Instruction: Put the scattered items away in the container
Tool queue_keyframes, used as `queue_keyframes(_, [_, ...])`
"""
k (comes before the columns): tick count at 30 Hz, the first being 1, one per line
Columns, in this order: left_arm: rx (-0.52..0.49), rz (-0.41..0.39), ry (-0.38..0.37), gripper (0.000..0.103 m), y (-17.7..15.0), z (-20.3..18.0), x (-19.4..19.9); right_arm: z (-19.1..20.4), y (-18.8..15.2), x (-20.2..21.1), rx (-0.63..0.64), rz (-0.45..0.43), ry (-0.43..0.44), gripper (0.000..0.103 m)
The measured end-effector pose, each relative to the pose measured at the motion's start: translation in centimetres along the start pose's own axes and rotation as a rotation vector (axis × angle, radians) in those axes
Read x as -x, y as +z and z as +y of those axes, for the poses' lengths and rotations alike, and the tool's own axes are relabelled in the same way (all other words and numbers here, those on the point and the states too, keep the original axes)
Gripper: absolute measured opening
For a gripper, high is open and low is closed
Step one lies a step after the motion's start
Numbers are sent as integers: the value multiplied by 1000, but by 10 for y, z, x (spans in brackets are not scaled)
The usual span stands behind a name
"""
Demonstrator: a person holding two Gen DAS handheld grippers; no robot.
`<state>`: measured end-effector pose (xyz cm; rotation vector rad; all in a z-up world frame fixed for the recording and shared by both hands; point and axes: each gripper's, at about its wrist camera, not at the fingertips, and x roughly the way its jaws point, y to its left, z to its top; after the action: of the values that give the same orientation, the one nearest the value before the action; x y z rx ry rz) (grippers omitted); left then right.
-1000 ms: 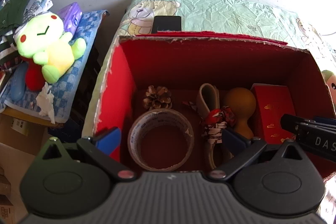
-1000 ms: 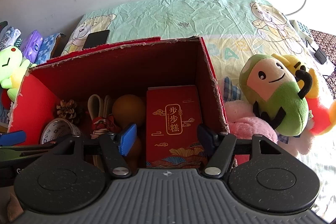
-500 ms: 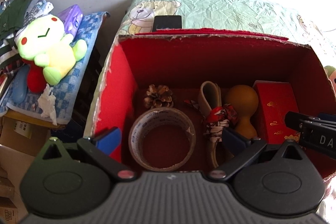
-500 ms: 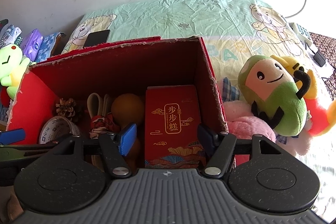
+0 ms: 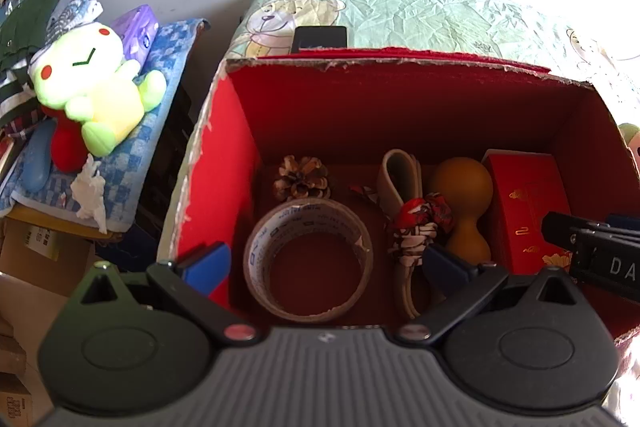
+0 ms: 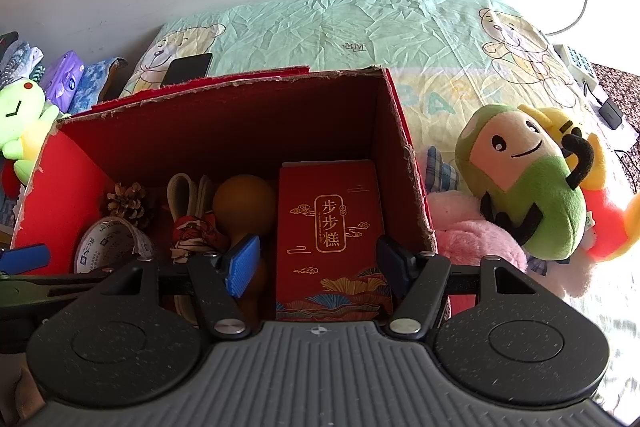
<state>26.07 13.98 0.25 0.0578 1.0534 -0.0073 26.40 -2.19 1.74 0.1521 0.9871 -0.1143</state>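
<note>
The left claw (image 5: 326, 265) is spread wide and holds nothing, poised above the near edge of the red cardboard box (image 5: 224, 163); the tape roll (image 5: 308, 259) shows between its blue-padded fingers. The right claw (image 6: 318, 263) is likewise spread and empty, framing the red gift packet (image 6: 330, 231) with gold characters, which lies flat against the box's right wall.

Inside the box, from 9 o'clock toward 3 o'clock in the left wrist view: the tape roll lying flat, a pine cone (image 5: 302, 177) just behind it at 12 o'clock, a looped beige strap (image 5: 400, 179) with a red patterned fabric knot (image 5: 420, 219) on it, an orange-brown gourd (image 5: 464, 203) touching the knot, then the gift packet. The box has torn, ragged rims and sits on a bed with a pale green teddy-bear sheet (image 6: 360, 31).

Outside the box, at 3 o'clock in the right wrist view, a green-and-cream plush toy (image 6: 528, 187) leans over a pink plush (image 6: 476, 239), just beside the box wall. A black phone (image 5: 319, 37) lies on the sheet beyond the far wall at 12 o'clock. At 9 o'clock, well apart, a yellow-green plush (image 5: 92, 87) rests on a blue checked cloth (image 5: 160, 75).
</note>
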Motion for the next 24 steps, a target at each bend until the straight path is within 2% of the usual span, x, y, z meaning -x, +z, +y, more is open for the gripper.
queue_keyframes(24, [-8, -11, 13, 102, 0, -2, 2, -2, -1, 2, -17, -10, 13, 67])
